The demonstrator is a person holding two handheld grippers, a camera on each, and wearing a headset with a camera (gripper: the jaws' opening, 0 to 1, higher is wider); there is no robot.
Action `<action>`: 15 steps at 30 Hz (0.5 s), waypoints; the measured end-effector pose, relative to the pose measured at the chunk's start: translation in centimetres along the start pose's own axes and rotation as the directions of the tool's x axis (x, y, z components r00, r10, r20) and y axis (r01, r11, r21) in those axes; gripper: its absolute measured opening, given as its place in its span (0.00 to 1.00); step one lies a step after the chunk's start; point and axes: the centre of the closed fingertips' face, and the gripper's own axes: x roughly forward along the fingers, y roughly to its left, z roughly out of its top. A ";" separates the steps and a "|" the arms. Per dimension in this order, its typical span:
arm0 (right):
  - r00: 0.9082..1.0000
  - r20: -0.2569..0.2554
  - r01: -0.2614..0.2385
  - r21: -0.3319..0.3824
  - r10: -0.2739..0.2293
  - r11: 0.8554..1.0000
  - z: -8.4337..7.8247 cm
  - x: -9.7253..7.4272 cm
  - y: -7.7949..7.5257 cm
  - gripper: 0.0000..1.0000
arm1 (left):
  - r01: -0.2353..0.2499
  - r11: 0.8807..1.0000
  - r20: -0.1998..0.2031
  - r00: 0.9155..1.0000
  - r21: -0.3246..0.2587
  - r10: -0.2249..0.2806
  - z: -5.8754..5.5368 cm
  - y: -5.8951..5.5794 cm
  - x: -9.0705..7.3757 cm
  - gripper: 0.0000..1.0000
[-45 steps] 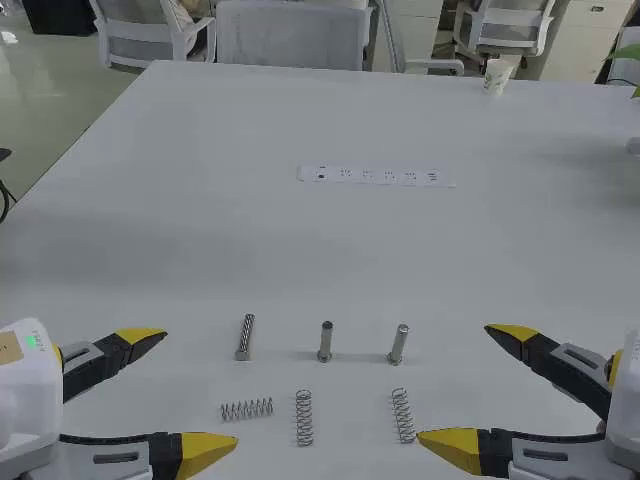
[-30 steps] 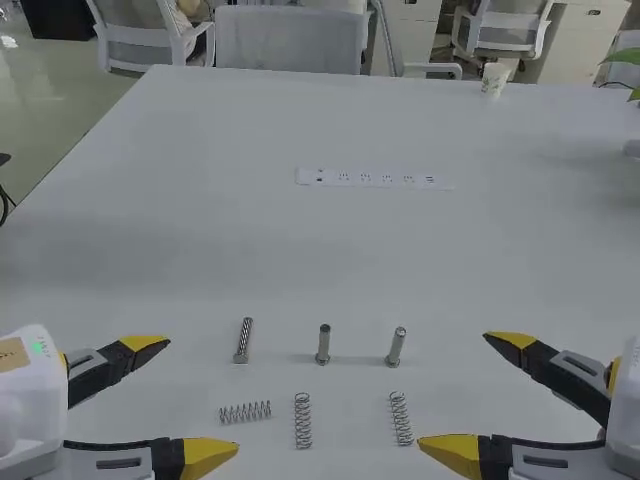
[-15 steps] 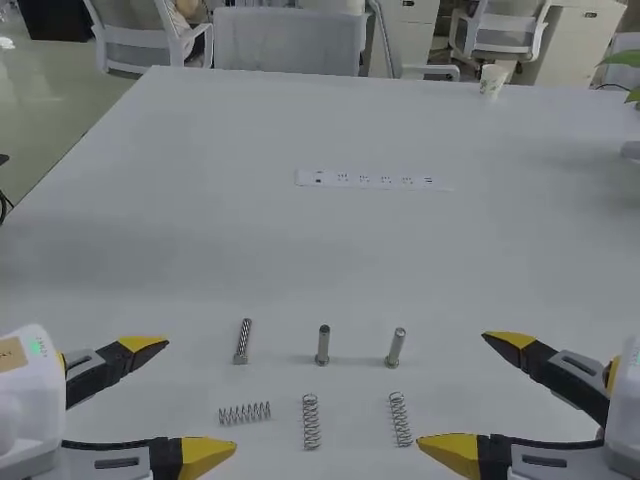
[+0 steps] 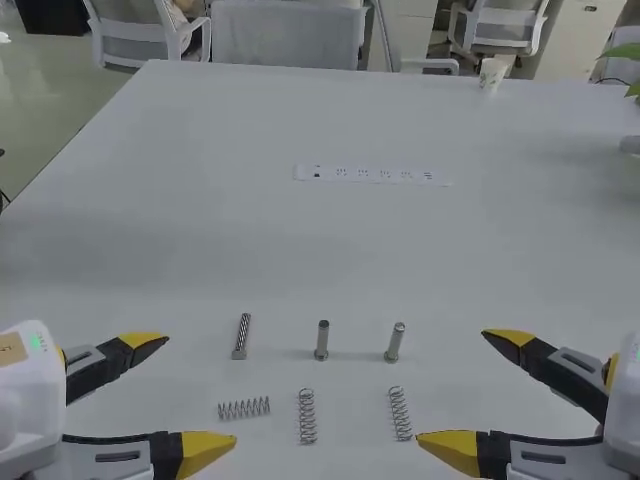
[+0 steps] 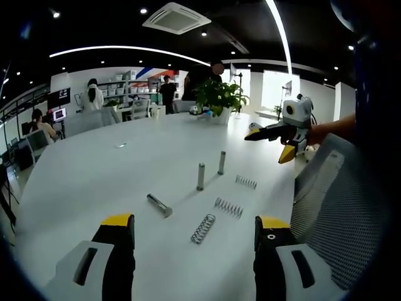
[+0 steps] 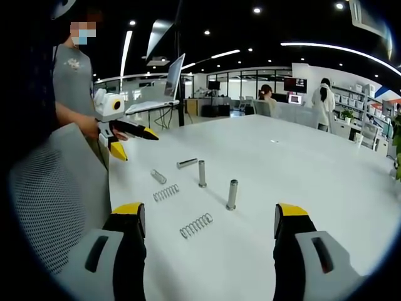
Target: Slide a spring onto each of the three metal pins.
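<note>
Springs first: the left spring [image 4: 245, 408], the middle spring [image 4: 307, 415] and the right spring [image 4: 400, 413] all lie flat on the white table [image 4: 150, 220]. No gripper has one.

The left gripper [image 4: 200, 392] has its two yellow-tipped jaws wide apart, and nothing is between them. The right gripper [image 4: 450, 386] is just like it, with jaws wide apart and nothing held.

In the head view, the left gripper is at 9 o'clock from the springs. The right gripper is at 3 o'clock from them. Both are near the springs but do not touch them.

The left spring lies sideways. The middle spring and the right spring point away from the person.

At 12 o'clock from the springs, close by, is a row of three metal pins. The left pin [image 4: 242, 335] lies on its side. The middle pin [image 4: 322, 340] and the right pin [image 4: 396, 341] stand up. Each spring is apart from the pin next to it, and no pin has a spring on it.

Farther off at 12 o'clock, a white power strip [image 4: 365, 174] lies flat on the table. Way out at 1 o'clock, a paper cup [image 4: 490, 75] stands near the far edge. Past that edge, at 12 o'clock, are chairs [image 4: 290, 35].
</note>
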 end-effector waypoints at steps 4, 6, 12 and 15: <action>1.000 0.000 -0.001 0.003 0.001 1.000 0.0 0.1 0.0 0.85 | -0.001 1.000 0.001 1.000 -0.003 0.001 0.0 0.0 0.0 0.75; 1.000 0.001 0.000 0.001 0.000 1.000 0.0 0.1 0.0 0.85 | 0.000 1.000 0.001 1.000 -0.004 0.000 0.0 0.0 0.0 0.75; 1.000 -0.002 -0.002 0.003 0.002 1.000 -0.1 0.2 -0.1 0.85 | -0.003 1.000 -0.004 1.000 -0.004 0.003 0.2 0.2 0.1 0.74; 1.000 -0.002 -0.001 0.006 0.001 1.000 -0.1 0.1 0.0 0.85 | -0.005 1.000 -0.004 1.000 -0.004 0.005 0.4 0.5 0.1 0.74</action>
